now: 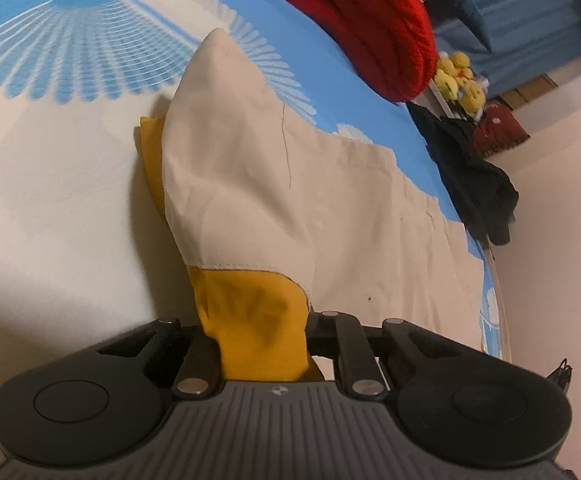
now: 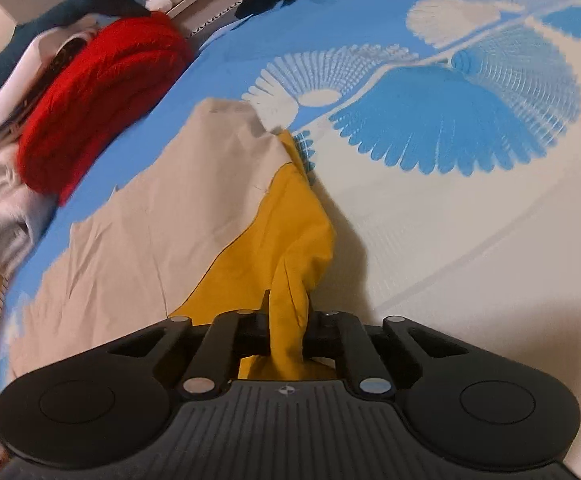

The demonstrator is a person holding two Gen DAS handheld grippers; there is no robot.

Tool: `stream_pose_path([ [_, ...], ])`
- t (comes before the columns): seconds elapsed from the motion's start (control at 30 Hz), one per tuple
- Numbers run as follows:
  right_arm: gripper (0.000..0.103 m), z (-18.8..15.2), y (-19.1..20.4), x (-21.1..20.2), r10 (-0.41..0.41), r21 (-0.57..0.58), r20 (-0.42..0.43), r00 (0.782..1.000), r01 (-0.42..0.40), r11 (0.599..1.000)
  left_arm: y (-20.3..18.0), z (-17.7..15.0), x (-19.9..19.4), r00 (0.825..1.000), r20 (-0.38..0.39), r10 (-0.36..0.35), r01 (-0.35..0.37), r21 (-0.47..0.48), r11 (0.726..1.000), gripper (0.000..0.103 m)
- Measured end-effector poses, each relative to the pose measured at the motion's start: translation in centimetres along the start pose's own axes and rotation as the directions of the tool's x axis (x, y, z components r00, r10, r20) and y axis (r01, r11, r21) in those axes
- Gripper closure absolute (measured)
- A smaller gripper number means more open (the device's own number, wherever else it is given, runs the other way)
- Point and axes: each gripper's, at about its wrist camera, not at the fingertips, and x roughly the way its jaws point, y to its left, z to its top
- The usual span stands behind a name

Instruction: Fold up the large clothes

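Both grippers clamped on yellow trim of beige-and-yellow cotton garment (image 1: 250,184), left gripper (image 1: 262,344) and right gripper (image 2: 286,340) alike, jaws nearly together; garment stretching straight ahead across blue-and-white patterned bed cover (image 2: 450,240), equally near either hand.

The garment (image 1: 250,184) lies on the bed (image 1: 50,200), 1 end raised into the left tongs (image 1: 260,344), another into the right tongs (image 2: 286,336). In the left wrist view, the knitted item (image 1: 370,20) lies behind the garment, the plush toys (image 1: 460,80) off the bed's right edge, the dark clothing (image 1: 474,184) draped over that edge.
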Motion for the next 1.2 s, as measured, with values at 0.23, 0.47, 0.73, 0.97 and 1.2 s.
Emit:
stream_pose_path([
  [0.23,0.096,-1.2,-1.8,-3.8,-0.065,0.03,-0.017,0.998,0.066,0.997,-1.5,0.2,1.5,0.995,-0.094,-0.045,0.051,0.067,0.996,0.09],
  [0.47,0.096,-3.7,-0.5,-5.5,-0.155,0.055,-0.105,0.982,0.161,0.985,-1.1,-0.4,-1.8,0.984,-0.177,0.002,0.012,0.075,0.997,0.091],
  [0.73,0.092,-5.9,0.2,-7.6,-0.181,0.055,-0.106,0.978,0.188,0.981,-1.1,-2.6,-5.5,0.982,-0.176,0.073,-0.059,0.083,0.995,0.074],
  [0.97,0.081,-5.0,2.0,-13.1,-0.231,-0.012,0.019,0.973,0.231,0.973,-7.2,-1.7,-14.5,0.952,0.011,0.306,-0.302,0.199,0.932,0.055],
  [1.2,0.076,-7.8,4.4,-18.0,-0.144,-0.133,0.109,0.983,0.158,0.978,-13.3,-11.0,-16.7,0.958,0.092,0.271,-0.285,0.384,0.878,0.05],
])
